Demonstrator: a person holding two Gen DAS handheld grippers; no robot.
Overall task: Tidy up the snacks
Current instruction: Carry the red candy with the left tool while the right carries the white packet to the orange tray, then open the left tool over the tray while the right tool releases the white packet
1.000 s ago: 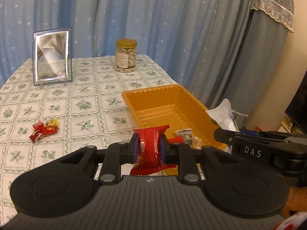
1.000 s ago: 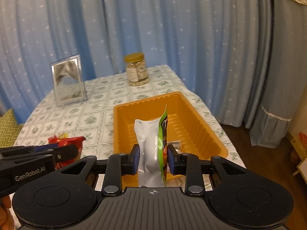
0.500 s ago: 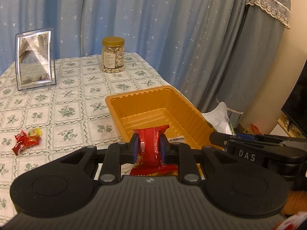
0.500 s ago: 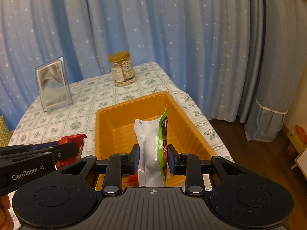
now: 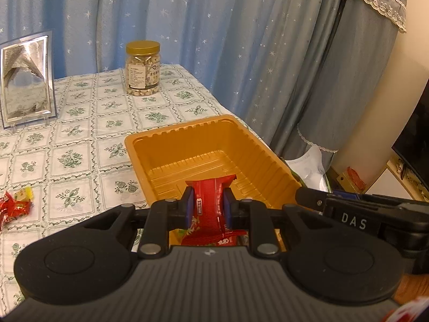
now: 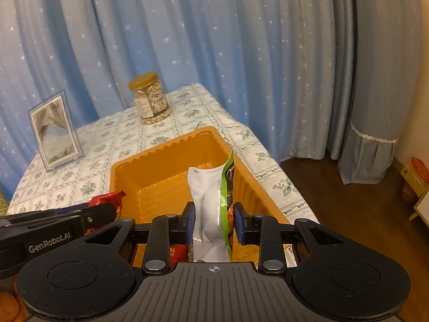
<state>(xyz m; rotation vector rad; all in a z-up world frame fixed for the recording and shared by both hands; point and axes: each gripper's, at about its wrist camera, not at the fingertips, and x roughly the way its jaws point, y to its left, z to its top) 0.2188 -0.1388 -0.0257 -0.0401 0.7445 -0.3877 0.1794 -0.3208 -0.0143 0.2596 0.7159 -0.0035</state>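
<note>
Left gripper (image 5: 206,206) clamps a red foil snack wrapper (image 5: 210,204), right gripper (image 6: 213,220) a white-and-green pouch (image 6: 211,209) — both over the orange plastic tray (image 5: 187,145) (12 o'clock). Risk: early release snags the near rim, and the packs spill out.

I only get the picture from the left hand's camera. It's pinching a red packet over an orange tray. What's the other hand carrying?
Observer: The right gripper is shut on a white and green pouch, held upright.
Operator: Is it over the tray too?
Observer: Yes, above the orange tray, near its right wall.
Operator: What's beyond that table edge?
Observer: Dark wooden floor runs to the curtain.
</note>
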